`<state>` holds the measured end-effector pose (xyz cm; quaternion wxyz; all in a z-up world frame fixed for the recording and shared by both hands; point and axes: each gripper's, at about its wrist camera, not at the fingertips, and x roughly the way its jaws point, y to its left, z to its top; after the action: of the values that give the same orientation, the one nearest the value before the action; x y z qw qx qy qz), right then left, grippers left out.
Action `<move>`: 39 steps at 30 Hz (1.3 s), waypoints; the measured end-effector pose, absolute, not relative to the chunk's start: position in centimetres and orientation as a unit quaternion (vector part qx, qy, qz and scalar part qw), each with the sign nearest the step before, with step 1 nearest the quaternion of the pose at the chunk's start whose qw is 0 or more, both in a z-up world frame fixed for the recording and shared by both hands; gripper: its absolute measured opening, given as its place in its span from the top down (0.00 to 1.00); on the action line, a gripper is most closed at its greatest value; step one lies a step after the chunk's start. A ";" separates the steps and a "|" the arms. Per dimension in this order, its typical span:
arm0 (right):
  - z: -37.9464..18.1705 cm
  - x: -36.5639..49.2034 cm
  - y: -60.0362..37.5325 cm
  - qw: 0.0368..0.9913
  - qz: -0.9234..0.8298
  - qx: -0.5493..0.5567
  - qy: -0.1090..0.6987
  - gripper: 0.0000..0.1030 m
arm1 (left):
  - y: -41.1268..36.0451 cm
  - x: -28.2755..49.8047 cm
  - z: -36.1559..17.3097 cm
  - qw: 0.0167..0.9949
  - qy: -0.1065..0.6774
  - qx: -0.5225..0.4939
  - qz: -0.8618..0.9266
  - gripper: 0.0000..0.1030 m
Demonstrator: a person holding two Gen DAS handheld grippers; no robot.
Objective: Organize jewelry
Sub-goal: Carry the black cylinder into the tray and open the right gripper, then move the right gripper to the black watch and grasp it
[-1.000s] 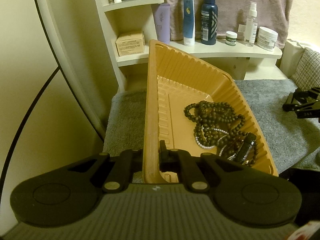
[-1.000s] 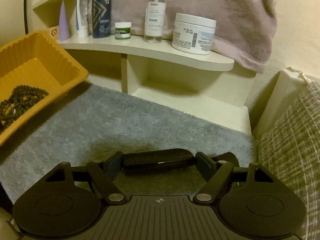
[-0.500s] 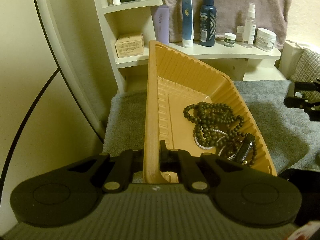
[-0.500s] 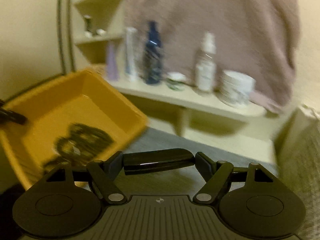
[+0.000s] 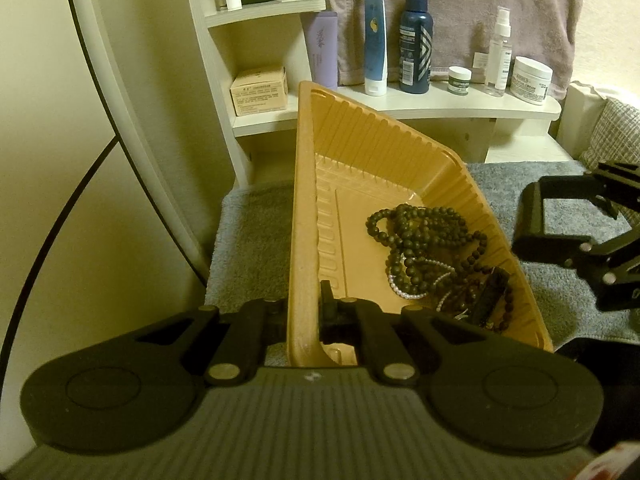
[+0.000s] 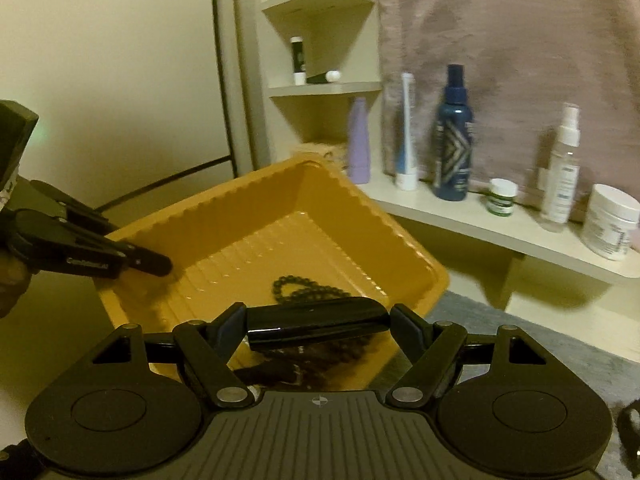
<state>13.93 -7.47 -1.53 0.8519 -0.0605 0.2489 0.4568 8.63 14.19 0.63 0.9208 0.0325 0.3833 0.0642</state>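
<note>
An orange ribbed tray [image 5: 360, 148] is tilted up off the grey mat, with my left gripper [image 5: 304, 308] shut on its near wall. Inside lie dark bead strands [image 5: 420, 240], a thin white pearl strand [image 5: 404, 290] and a black clip [image 5: 490, 298]. My right gripper [image 6: 318, 324] is shut lengthwise on a glossy black bar [image 6: 316, 320] and hovers at the tray's [image 6: 400, 248] near edge, above the beads [image 6: 304, 290]. In the left wrist view the right gripper [image 5: 530, 218] comes in from the right, beside the tray's right rim. The right wrist view shows the left gripper [image 6: 160, 266] on the rim.
A cream shelf unit [image 5: 460, 106] behind the tray carries bottles, tubes and jars, with a mauve towel [image 5: 460, 8] hanging behind. A grey mat [image 5: 248, 240] covers the surface. A checked cushion [image 5: 616, 136] sits at far right. A curved white frame [image 5: 120, 112] stands left.
My right gripper has carried the black bar left and up, from above the grey mat to the tray's edge. The left gripper and the tray have stayed where they were.
</note>
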 end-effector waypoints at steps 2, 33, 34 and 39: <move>-1.7 14.0 -6.9 0.849 0.462 -0.062 0.251 0.25 | 14.2 8.6 0.6 0.921 0.383 0.032 0.064 0.94; -2.2 14.3 -5.5 0.855 0.450 -0.013 0.257 0.18 | 14.3 8.7 0.4 0.921 0.384 0.027 0.064 0.94; -2.1 14.4 -6.0 0.861 0.441 -0.011 0.254 0.18 | 14.4 8.7 0.4 0.921 0.384 0.026 0.064 0.94; -2.2 15.1 -10.5 0.896 0.367 0.003 0.250 0.17 | 14.4 8.7 0.3 0.921 0.383 0.025 0.064 0.94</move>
<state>15.05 -10.53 -2.16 0.8959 0.0035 0.2497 0.3673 8.74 14.36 0.34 0.9211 0.0251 0.3832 0.0636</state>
